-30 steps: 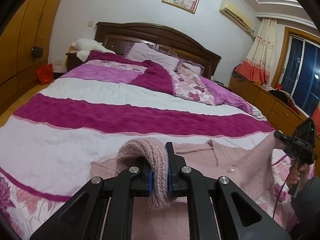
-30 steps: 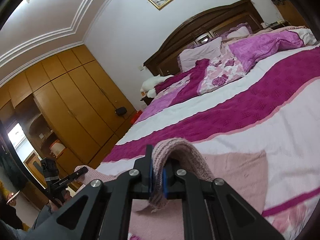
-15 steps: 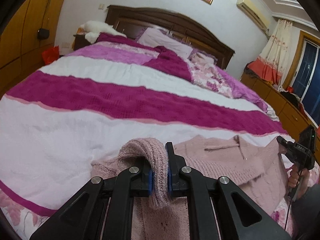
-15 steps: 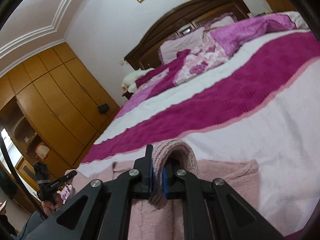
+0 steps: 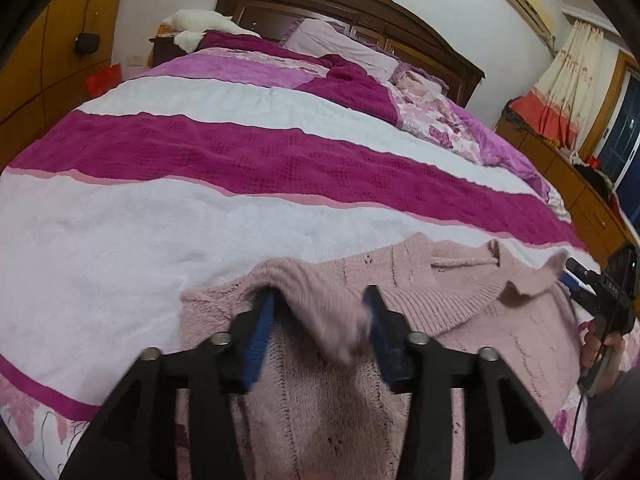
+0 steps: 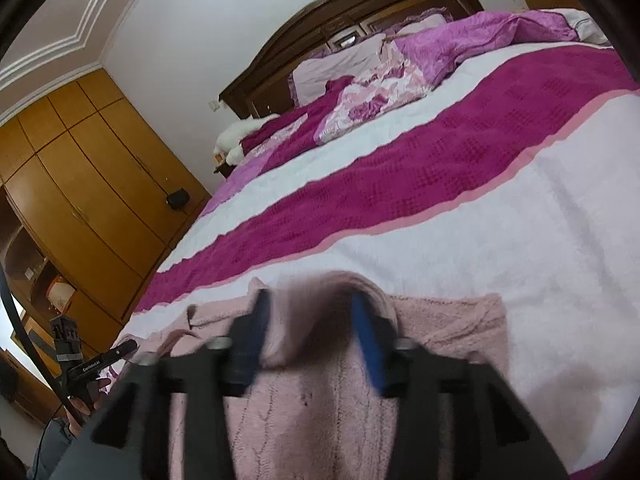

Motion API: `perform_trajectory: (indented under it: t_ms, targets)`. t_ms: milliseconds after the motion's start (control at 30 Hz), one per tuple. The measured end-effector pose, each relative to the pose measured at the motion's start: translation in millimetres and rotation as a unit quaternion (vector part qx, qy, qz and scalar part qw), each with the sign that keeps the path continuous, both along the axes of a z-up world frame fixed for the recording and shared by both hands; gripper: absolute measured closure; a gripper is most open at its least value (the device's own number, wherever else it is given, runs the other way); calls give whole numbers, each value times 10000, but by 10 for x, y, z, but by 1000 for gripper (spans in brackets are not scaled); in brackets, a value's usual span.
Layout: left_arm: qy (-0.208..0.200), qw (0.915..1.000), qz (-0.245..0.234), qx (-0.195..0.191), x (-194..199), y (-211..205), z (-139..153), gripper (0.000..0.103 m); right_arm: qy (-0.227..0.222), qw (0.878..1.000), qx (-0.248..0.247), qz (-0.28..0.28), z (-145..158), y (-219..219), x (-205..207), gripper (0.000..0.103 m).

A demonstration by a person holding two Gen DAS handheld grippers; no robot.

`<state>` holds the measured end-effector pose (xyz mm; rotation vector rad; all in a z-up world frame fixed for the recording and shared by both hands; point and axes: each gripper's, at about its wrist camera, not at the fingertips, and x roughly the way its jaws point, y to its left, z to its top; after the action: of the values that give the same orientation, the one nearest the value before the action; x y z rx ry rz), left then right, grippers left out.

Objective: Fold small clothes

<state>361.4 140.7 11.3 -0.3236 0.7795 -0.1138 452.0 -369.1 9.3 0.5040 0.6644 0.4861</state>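
Observation:
A pink knit sweater (image 5: 440, 300) lies spread on the striped bed cover (image 5: 200, 220), neckline toward the right. My left gripper (image 5: 320, 316) hangs low over the sweater's left edge. Its jaws are opening, and a blurred fold of the knit slips loose between the blue pads. In the right wrist view, my right gripper (image 6: 312, 316) is over the other end of the sweater (image 6: 440, 328). Its jaws are opening too, with a fold sagging between them and not pinched. Each gripper shows in the other's view: the right gripper (image 5: 592, 292) and the left gripper (image 6: 100, 364), both in a hand.
The bed carries a folded magenta quilt (image 5: 352, 84) and pillows (image 5: 336, 40) near the dark wooden headboard (image 5: 360, 8). Wooden wardrobes (image 6: 80, 168) line one side, and a low cabinet (image 5: 580, 192) and a curtain (image 5: 568, 80) the other. The white band of cover (image 6: 520, 220) beyond the sweater is bare.
Both grippers came down toward the bed with the sweater's edge clamped. Now both sets of jaws have parted and the folds are slipping free. The sweater lies flatter.

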Motion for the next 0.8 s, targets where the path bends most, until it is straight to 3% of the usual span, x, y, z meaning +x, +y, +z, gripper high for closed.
perform_trajectory:
  t_ms: [33, 167, 300, 400, 533, 633, 800]
  targets:
    - [-11, 10000, 13, -50, -9, 20, 10, 66, -20, 10000, 27, -14, 17, -14, -13, 41]
    - [-12, 9998, 108, -172, -65, 86, 28, 63, 35, 9999, -132, -70, 53, -55, -86, 41]
    - [143, 9998, 95, 80, -210, 49, 3, 63, 72, 9957, -909, -176, 102, 16, -257, 41]
    - [201, 9993, 45, 308, -368, -20, -11, 63, 79, 9844, -1751, -173, 110, 138, -480, 41]
    - [416, 9987, -52, 275, -571, -107, -110, 63, 216, 9661, -2570, -109, 48, 271, -755, 44]
    - [478, 9983, -129, 313, -709, -184, -158, 63, 139, 9612, -2754, 59, 4, 339, -966, 48]
    - [308, 9987, -101, 386, -866, -235, -115, 66, 17, 9513, -3080, -131, 25, 413, -1148, 48]
